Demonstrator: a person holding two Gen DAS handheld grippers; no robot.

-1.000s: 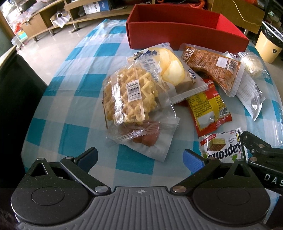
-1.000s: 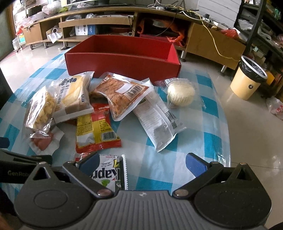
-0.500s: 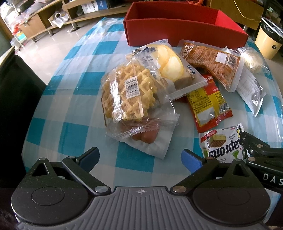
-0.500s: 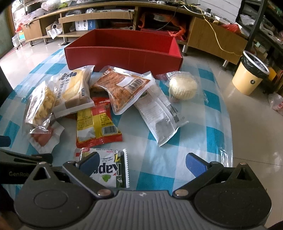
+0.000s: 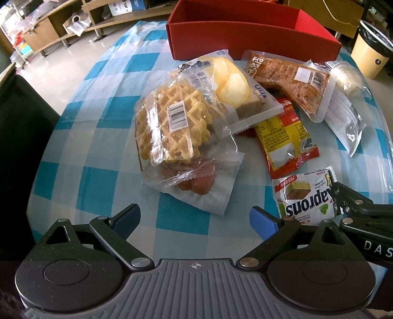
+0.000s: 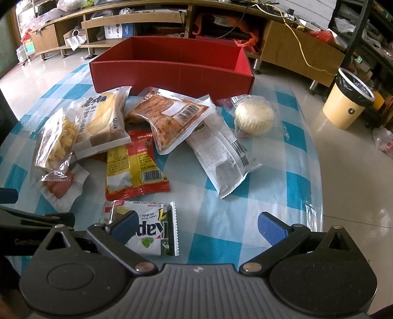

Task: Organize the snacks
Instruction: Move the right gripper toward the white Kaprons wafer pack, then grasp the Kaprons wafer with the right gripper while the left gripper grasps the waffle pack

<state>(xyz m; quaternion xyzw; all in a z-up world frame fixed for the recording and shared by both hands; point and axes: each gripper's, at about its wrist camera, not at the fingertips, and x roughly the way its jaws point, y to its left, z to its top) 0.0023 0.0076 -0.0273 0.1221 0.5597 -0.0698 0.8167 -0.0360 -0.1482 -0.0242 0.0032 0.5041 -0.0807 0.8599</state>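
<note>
Several packaged snacks lie on a blue-checked table in front of an open red box. A waffle pack rests on a sausage pack, beside a cake pack. A brown snack pack, a red-yellow pack, a white pack, a round bun and a Kaprons wafer pack lie nearby. My left gripper is open and empty, just short of the sausage pack. My right gripper is open and empty; its left finger overlaps the wafer pack in view.
The table's right edge drops to a tiled floor. A yellow bin stands at the right. Low wooden shelves run along the back. A dark chair is at the table's left.
Both grippers have drawn back and risen slightly, so the snacks and the red box sit a little lower and fuller in view. Nothing was grasped or moved.
</note>
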